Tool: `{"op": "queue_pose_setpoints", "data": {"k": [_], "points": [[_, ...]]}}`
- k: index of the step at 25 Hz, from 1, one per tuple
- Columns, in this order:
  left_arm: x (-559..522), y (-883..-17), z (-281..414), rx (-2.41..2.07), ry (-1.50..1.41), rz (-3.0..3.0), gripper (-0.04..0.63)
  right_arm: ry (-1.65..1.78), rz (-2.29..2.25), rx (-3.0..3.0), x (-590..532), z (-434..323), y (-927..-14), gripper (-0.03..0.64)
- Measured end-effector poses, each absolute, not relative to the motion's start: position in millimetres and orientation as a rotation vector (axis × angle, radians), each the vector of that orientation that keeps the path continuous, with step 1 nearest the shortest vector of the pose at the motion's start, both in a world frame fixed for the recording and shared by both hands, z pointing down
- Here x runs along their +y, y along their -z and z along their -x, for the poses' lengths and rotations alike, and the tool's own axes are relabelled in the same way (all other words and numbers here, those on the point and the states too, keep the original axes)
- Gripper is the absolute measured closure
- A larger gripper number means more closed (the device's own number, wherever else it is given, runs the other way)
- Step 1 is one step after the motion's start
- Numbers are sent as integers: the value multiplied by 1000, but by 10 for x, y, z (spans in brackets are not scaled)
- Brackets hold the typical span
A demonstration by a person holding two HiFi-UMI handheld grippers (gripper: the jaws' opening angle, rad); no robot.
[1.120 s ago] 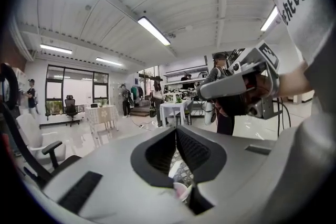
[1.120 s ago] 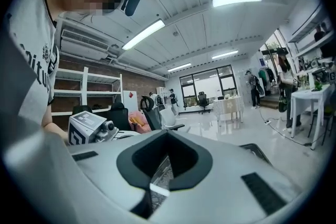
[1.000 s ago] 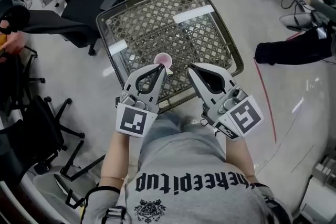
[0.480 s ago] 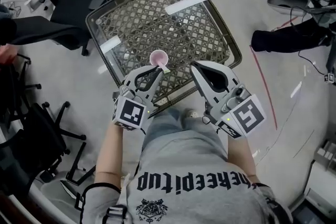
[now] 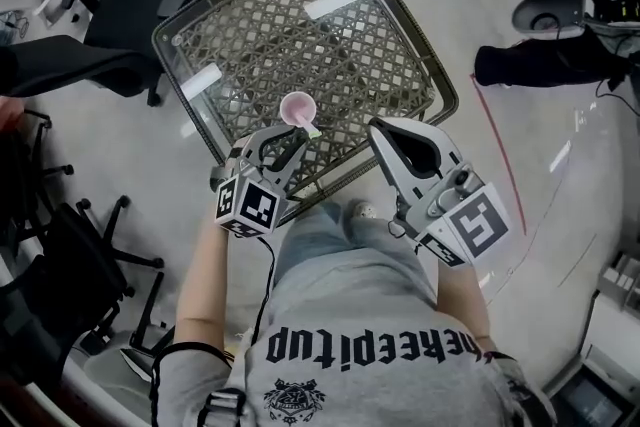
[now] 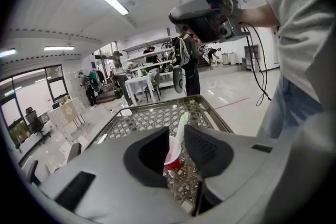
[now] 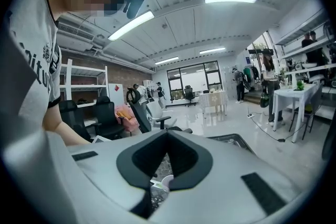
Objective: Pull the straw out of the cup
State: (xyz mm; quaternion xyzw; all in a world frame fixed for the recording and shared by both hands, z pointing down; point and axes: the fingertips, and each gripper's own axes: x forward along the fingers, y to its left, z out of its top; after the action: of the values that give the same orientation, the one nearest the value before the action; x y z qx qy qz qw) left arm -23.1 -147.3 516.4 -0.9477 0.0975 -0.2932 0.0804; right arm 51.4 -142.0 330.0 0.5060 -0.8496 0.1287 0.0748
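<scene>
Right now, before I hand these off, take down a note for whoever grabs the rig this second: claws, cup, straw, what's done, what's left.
Left claw: jaws opening, the straw shows in the gap between them, not gripped.
Right claw: shut, empty, held off to the cup's right.
Cup: upright on the glass-topped lattice table, near its front edge, with the straw leaning in it toward the left claw.
Done: left claw lined up on the straw.
Left: close on the straw and lift it clear of the cup.
</scene>
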Motion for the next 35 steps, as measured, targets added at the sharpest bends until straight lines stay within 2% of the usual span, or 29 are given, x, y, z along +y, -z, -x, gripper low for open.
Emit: {"op": "queue_pose_setpoints", "data": {"k": [35], "points": [[-1513,-5772,-39,157,1031,2804,460,-422,-1633,-2390,-1297,-797,-3414,615]]}}
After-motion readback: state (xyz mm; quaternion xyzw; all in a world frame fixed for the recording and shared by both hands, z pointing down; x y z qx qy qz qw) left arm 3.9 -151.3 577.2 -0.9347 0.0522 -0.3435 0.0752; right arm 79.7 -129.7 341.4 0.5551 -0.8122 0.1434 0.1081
